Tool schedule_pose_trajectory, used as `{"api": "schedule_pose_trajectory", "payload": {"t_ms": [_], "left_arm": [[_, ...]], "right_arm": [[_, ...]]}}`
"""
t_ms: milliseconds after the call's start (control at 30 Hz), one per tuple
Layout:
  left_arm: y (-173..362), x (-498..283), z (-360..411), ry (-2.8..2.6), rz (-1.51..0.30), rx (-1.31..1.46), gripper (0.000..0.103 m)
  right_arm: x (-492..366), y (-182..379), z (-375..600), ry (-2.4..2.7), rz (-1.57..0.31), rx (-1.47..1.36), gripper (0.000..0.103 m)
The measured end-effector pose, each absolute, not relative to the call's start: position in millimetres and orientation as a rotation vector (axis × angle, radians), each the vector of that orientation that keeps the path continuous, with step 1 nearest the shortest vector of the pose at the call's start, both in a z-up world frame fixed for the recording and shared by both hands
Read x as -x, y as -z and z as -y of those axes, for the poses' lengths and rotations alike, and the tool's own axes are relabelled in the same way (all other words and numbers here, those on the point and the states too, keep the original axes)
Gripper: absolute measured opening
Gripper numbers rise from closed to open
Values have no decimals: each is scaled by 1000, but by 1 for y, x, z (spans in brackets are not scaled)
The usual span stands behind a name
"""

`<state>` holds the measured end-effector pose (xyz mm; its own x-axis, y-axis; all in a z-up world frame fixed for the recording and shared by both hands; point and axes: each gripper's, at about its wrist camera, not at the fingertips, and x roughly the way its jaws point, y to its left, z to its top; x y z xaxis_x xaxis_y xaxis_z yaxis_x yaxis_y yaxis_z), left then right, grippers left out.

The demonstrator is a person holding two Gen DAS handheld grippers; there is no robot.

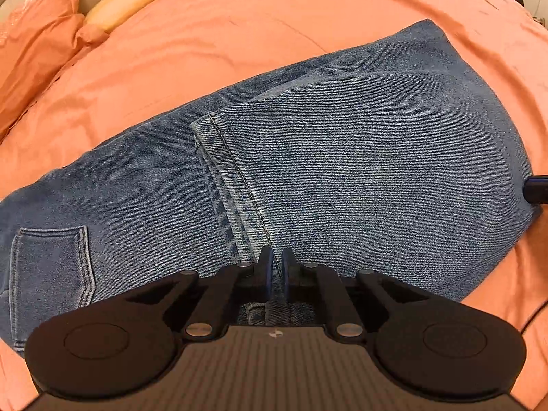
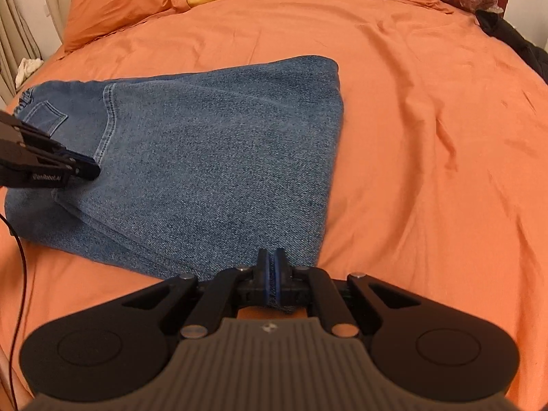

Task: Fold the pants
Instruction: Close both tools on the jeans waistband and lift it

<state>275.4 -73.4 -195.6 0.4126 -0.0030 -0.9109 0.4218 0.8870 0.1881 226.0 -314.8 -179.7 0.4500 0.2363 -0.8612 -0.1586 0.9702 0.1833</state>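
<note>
Your jeans (image 2: 212,157) lie folded on the orange bed (image 2: 428,137), legs doubled back over the seat so the hem (image 1: 226,185) crosses the middle. Your left tongs (image 1: 277,267) pinch the denim at the hem's near end. Your right tongs (image 2: 271,267) are clamped on the fold's near corner. Pillows (image 2: 126,3) sit beyond.
</note>
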Motion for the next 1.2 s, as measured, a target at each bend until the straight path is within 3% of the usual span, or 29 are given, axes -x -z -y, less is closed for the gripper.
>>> {"api": "schedule_pose_trajectory", "payload": {"t_ms": [133, 200, 233, 400, 500, 533, 800, 900, 967, 1067, 1200], "left_arm": [[190, -273, 59, 259, -1092, -317, 11], [184, -263, 56, 268, -1052, -335, 22], [180, -258, 52, 258, -1036, -342, 34], [154, -236, 18, 291, -988, -248, 37], [144, -237, -12, 268, -1000, -222, 37], [141, -236, -20, 255, -1006, -216, 38], [129, -238, -124, 88, -1013, -78, 50], [128, -236, -163, 24, -995, 15, 61], [129, -234, -187, -20, -972, 81, 65], [135, -232, -219, -77, -942, 164, 76], [148, -229, -256, -142, -905, 310, 77]], "right_arm": [[-226, 178, 325, -217, -1073, -188, 0], [-223, 174, 322, -218, -1062, -159, 0], [-220, 170, 317, -231, -1054, -113, 0], [-222, 151, 297, -321, -1039, 49, 2], [-225, 141, 276, -419, -996, 195, 16], [-228, 141, 264, -450, -976, 281, 26], [-267, 155, 193, -659, -969, 560, 31], [-280, 157, 164, -744, -946, 626, 43], [-287, 157, 146, -818, -928, 666, 58], [-298, 155, 119, -888, -908, 736, 59], [-314, 151, 89, -967, -898, 787, 64]]}}
